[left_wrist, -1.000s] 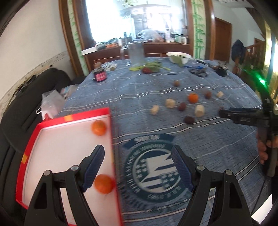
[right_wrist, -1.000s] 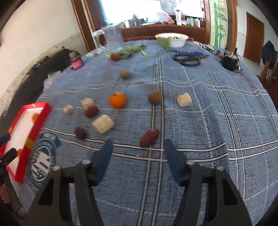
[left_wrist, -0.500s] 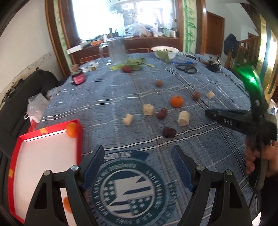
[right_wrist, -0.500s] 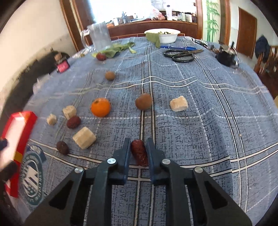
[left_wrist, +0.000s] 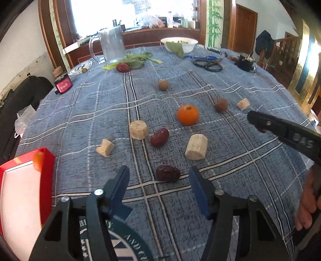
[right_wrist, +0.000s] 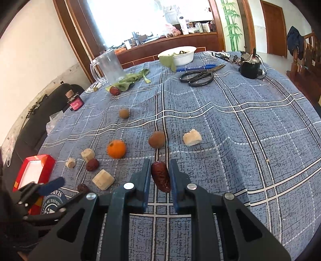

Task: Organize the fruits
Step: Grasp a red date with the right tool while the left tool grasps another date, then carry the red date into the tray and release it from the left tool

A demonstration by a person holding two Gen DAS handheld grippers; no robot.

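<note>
Right gripper (right_wrist: 159,176) since lifted, my jaws clamped on date (right_wrist: 160,176), off cloth for carry to far-left tray (right_wrist: 34,170). Left gripper (left_wrist: 158,180) spread wide, lined up on near dark date (left_wrist: 168,173).

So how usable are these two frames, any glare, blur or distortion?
Left wrist view: window blown out, red tray smeared at the edge, strong fisheye bending. Right wrist view: same blown-out window, but the red date between the right gripper fingers is sharp.
</note>
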